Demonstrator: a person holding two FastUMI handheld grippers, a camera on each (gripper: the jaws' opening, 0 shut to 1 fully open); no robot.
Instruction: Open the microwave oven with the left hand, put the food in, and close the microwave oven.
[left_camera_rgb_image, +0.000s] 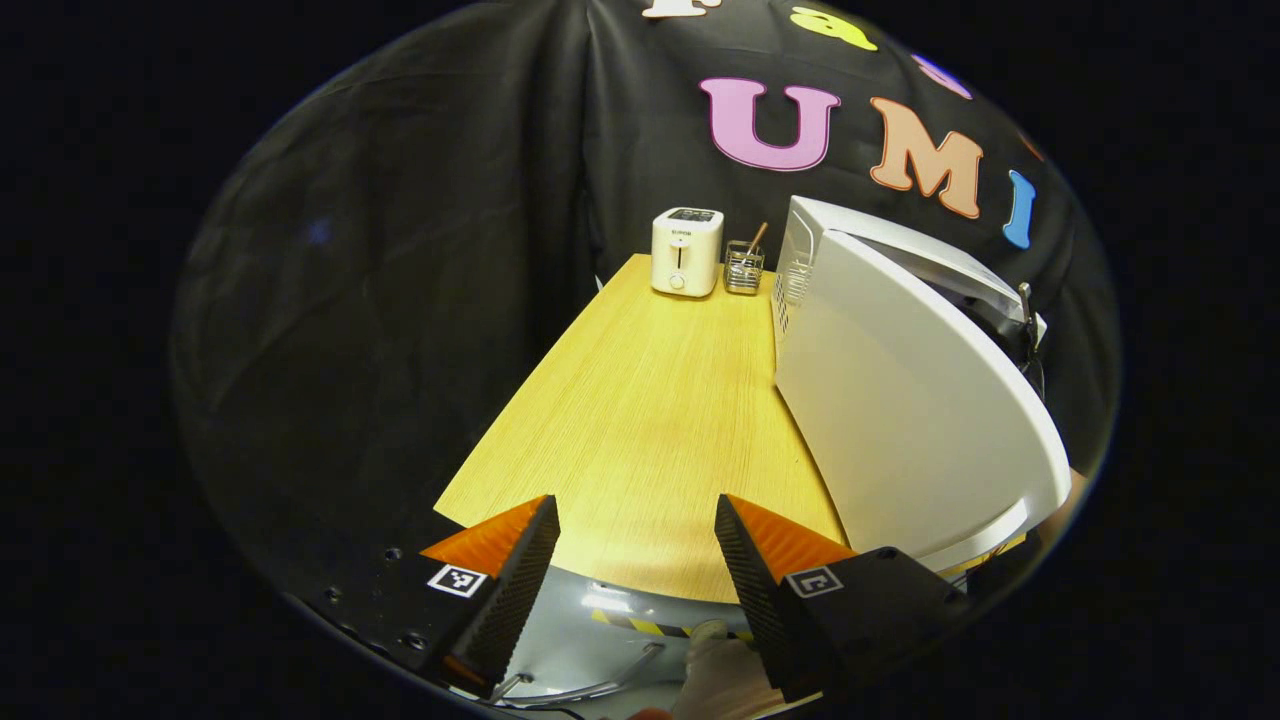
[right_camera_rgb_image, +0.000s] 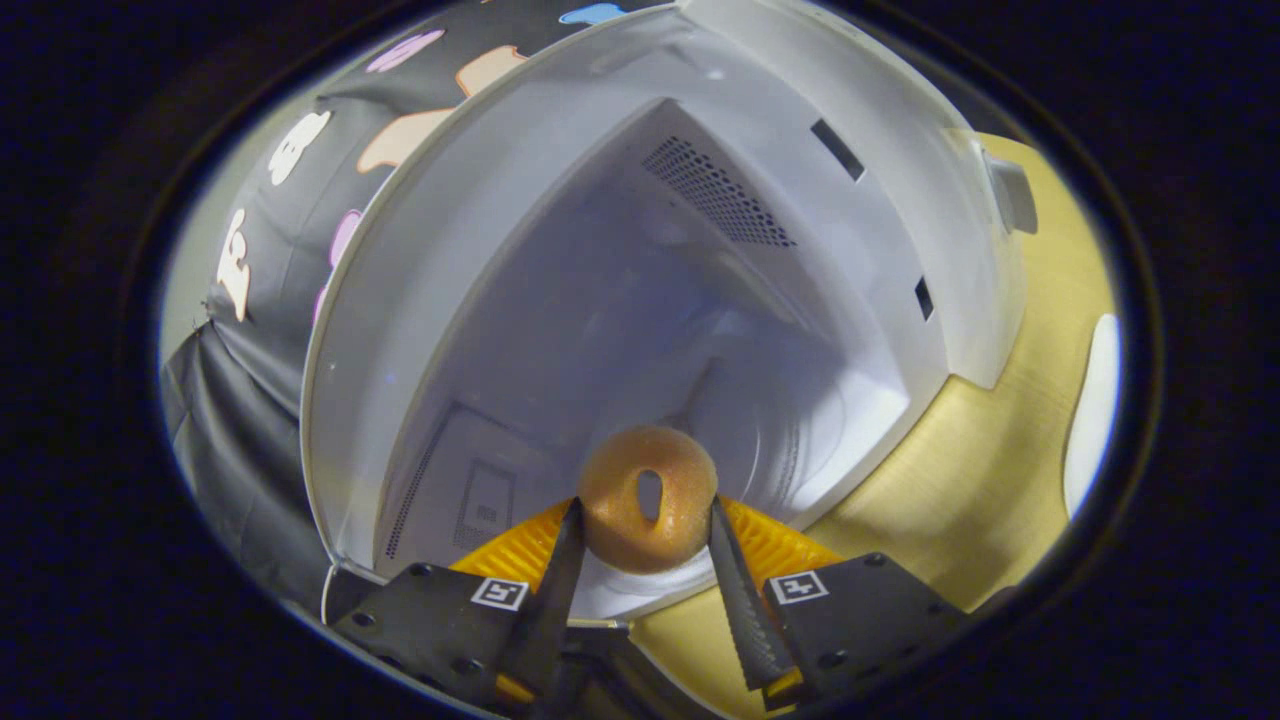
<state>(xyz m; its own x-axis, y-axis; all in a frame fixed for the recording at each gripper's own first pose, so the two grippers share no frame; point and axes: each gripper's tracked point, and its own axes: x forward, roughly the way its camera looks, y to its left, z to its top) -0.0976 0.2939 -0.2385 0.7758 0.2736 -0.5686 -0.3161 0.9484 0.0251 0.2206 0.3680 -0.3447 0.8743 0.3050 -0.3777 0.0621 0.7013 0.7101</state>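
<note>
Holding a doughnut pinched in our right tool at the microwave mouth; our left tool spread. Releasing early could drop it at six o'clock onto the counter.

I count one microwave oven, one doughnut inside it, one toaster and one wire holder beyond it.

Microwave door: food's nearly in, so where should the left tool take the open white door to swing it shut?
Probably the free outer edge of the white microwave door, nearest the left tool, which hangs open with nothing held over the wooden table. Come from the door's flat outer face and push: it offers no handle here, and the far edge seems hinged.
</note>
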